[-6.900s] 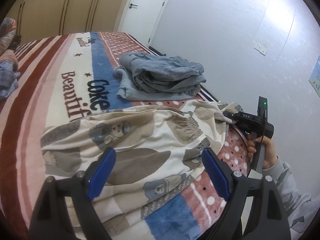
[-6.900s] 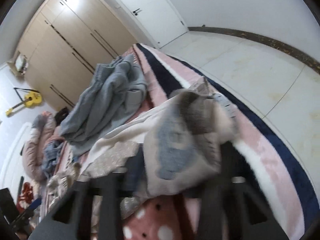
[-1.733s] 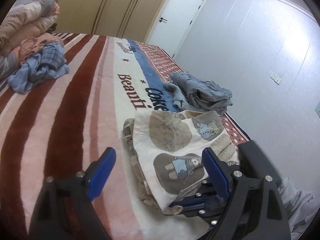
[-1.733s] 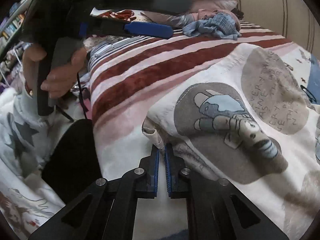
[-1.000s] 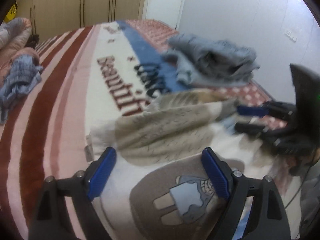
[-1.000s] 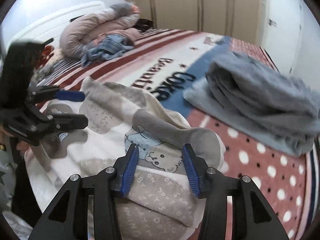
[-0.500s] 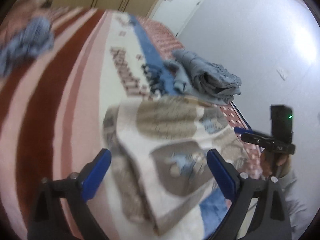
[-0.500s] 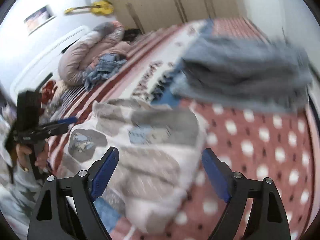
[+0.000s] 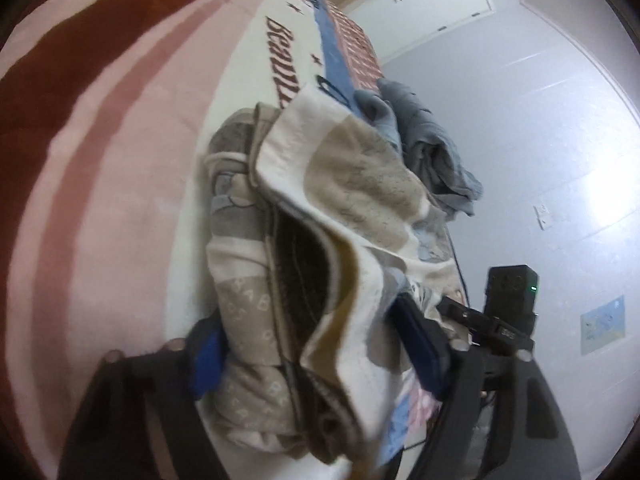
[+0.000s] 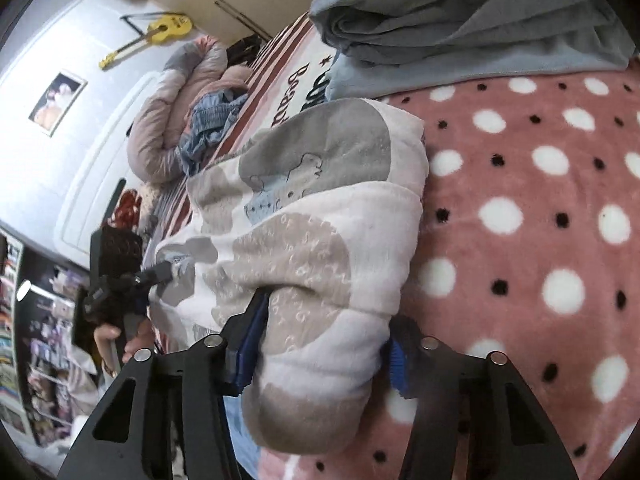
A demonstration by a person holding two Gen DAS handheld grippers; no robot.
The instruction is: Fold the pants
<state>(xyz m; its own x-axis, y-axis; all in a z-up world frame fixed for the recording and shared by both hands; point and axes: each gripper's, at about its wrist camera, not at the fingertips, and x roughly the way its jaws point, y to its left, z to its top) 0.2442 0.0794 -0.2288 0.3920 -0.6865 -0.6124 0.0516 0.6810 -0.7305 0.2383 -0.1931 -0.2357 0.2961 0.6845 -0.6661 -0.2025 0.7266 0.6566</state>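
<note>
The cream pants with grey and beige bear patches (image 9: 320,240) lie folded into a thick bundle on the striped bed blanket. My left gripper (image 9: 316,356) straddles one end of the bundle, its blue pads on either side of the layers. My right gripper (image 10: 320,356) straddles the opposite end of the pants (image 10: 320,220), jaws pressing into the cloth on both sides. The right gripper also shows in the left wrist view (image 9: 472,320), and the left gripper shows in the right wrist view (image 10: 156,276).
A folded grey-blue garment (image 10: 460,28) lies just beyond the pants; it also shows in the left wrist view (image 9: 432,152). A rolled pink duvet (image 10: 172,112) and crumpled blue clothes (image 10: 212,120) lie near the headboard. The bed edge and wall are to the right.
Both grippers have moved in from hovering wide open over the pants and now grip the folded bundle at opposite ends. The bundle looks bunched up between them.
</note>
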